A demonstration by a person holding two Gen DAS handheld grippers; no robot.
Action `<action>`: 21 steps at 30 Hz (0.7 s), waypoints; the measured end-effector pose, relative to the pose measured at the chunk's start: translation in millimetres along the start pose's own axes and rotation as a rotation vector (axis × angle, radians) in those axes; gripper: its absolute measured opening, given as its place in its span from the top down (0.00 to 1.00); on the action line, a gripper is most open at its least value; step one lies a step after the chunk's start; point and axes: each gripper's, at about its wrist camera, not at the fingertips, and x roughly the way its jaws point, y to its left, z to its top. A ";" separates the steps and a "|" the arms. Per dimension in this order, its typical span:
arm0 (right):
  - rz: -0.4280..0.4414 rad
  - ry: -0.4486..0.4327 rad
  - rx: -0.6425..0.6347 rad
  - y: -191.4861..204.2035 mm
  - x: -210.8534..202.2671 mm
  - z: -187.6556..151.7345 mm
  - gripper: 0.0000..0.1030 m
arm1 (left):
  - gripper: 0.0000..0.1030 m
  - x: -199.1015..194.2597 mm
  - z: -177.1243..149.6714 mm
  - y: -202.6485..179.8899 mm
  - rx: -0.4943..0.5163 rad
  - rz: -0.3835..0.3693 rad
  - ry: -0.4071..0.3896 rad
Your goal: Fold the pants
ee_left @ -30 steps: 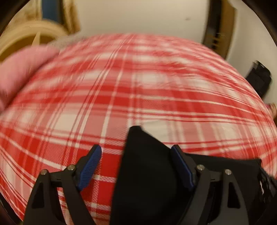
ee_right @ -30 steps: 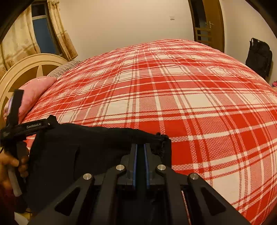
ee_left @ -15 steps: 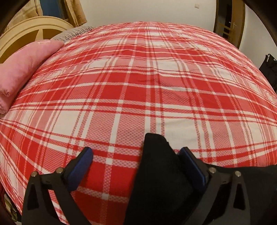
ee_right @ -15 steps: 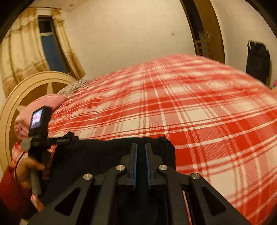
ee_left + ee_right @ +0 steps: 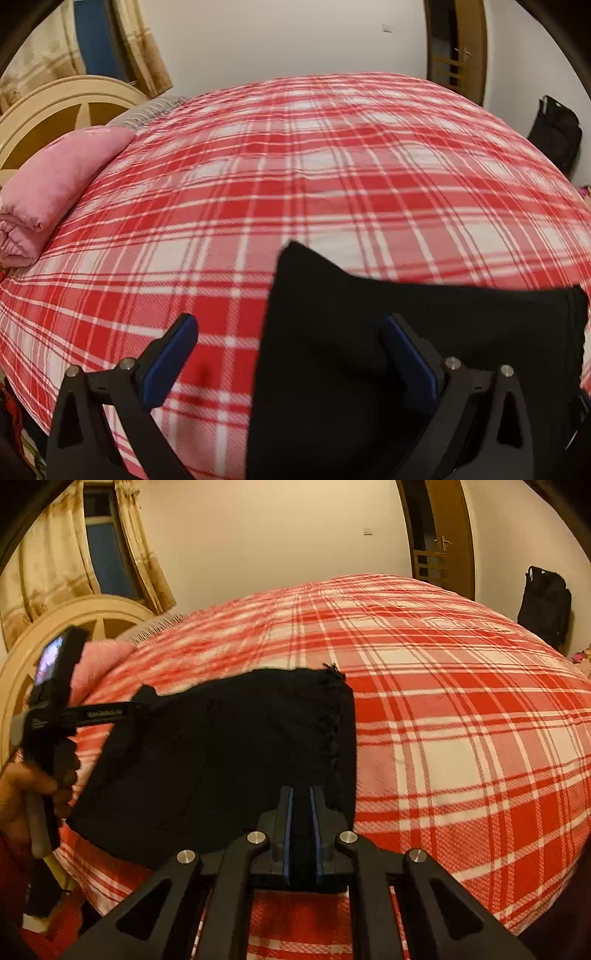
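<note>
Right gripper (image 5: 300, 812) clamped on pants (image 5: 221, 753), which lie on the bedspread (image 5: 461, 716); left gripper (image 5: 291, 354) jaws spread wide, right finger (image 5: 410, 354) partly hidden behind pants (image 5: 369, 350).

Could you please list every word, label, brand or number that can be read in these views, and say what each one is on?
White lettering on the left claw's black bar, seen from the right wrist view: too blurred to read.
Small lit screen on that claw's camera: a picture only, no readable text.
Black pants, plaid bedspread, black bag: no text.
</note>
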 end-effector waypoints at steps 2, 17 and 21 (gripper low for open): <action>-0.005 -0.008 0.014 -2.1 -0.6 -2.1 0.88 | 0.01 -2.4 -5.2 -4.2 0.006 0.000 0.001; -0.009 -0.088 0.092 -15.1 -37.7 16.5 0.66 | 0.01 -23.1 -19.8 -6.1 0.025 -0.027 -0.017; -0.011 -0.077 0.133 -22.0 -34.3 16.6 0.66 | 0.01 -31.2 -22.6 -6.1 0.031 -0.051 -0.033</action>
